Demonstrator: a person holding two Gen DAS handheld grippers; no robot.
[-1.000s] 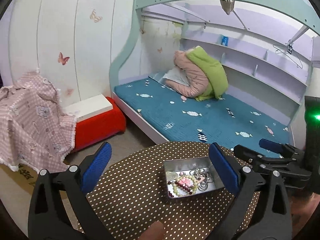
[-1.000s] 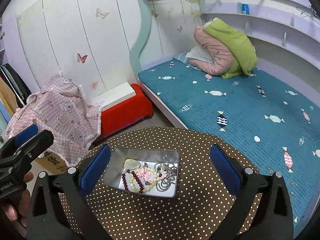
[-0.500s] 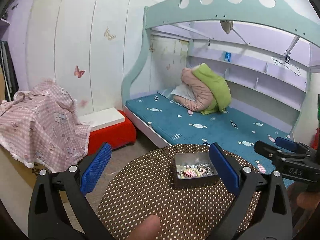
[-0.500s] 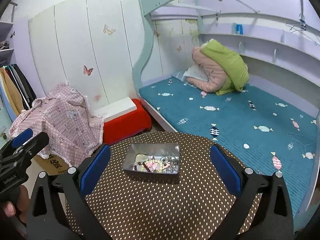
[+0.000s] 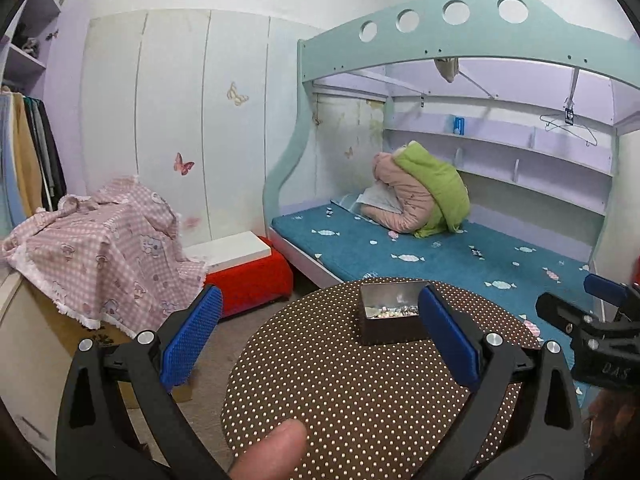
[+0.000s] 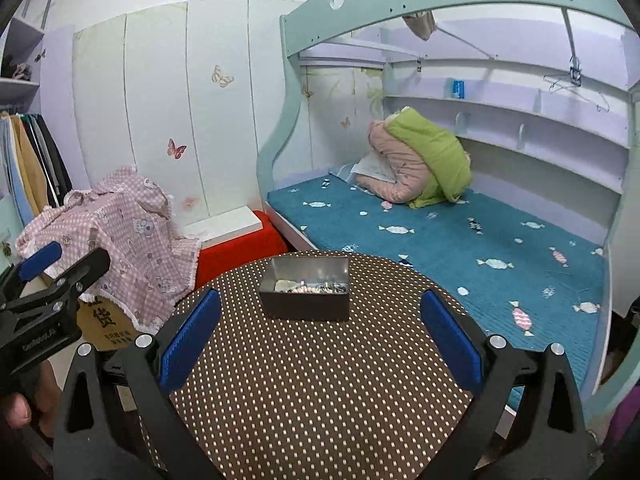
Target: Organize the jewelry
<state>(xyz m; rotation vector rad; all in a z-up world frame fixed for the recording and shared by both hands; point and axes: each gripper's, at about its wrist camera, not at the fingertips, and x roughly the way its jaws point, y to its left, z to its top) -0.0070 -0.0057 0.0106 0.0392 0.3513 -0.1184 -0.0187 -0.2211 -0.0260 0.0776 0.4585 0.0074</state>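
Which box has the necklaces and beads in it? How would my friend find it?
Look for the round table with the brown cloth full of white dots, right in front of the blue bed. On it, toward the bed side, sits a small metal tin, open on top. It is the only thing on the table, shiny grey, with jewelry inside, unlike the big red box on the floor.

A child's bedroom: bunk bed (image 5: 460, 40), butterfly-stickered wardrobe (image 5: 180, 128), hanging clothes (image 5: 28, 160).

you read "DAS" on right tool (image 5: 600, 304) body, left wrist view | "货" printed on cardboard box (image 6: 105, 326) under pink cloth, right wrist view | left tool (image 6: 48, 268) lettering too blurred to read
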